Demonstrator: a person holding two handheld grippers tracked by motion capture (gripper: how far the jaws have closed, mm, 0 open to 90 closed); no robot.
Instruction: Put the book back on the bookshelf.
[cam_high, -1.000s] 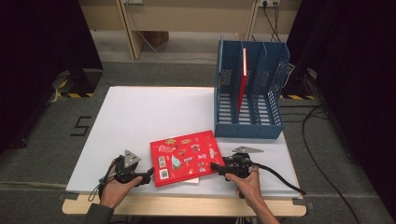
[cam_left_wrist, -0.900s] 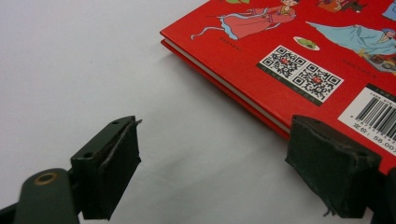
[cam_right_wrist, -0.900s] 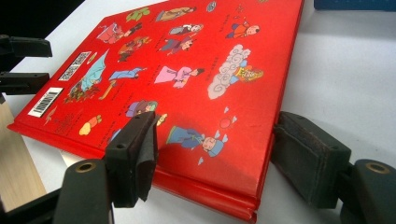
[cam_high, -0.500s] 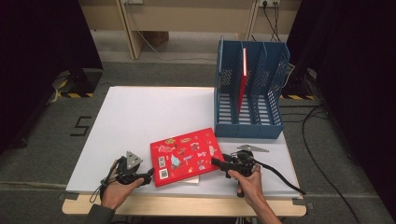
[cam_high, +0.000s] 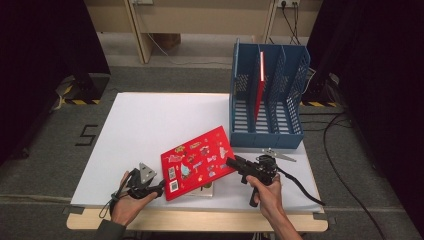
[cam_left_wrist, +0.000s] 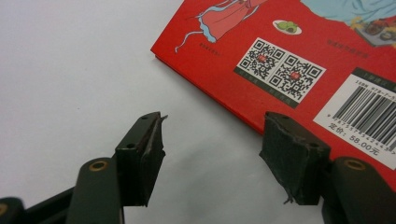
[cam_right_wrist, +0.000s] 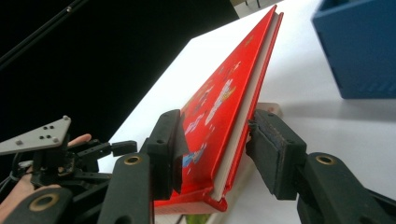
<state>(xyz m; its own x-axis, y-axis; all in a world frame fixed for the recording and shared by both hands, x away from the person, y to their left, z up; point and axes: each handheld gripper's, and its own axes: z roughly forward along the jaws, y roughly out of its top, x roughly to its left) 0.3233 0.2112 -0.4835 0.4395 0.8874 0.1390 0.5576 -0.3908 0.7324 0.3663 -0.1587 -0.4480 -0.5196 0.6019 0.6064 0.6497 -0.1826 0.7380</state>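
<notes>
The red book (cam_high: 198, 161) lies tilted near the table's (cam_high: 150, 120) front edge, at about 7 o'clock from the blue rack (cam_high: 267, 105). The right gripper (cam_right_wrist: 215, 154) has just been closing around the book's right edge; its jaws straddle the cover and pages, and a firm clamp cannot be told. The left gripper (cam_left_wrist: 210, 154), at 9 o'clock from the book, has also been closing, with bare table between its jaws and the book's corner beside one pad (cam_left_wrist: 289, 158).
</notes>
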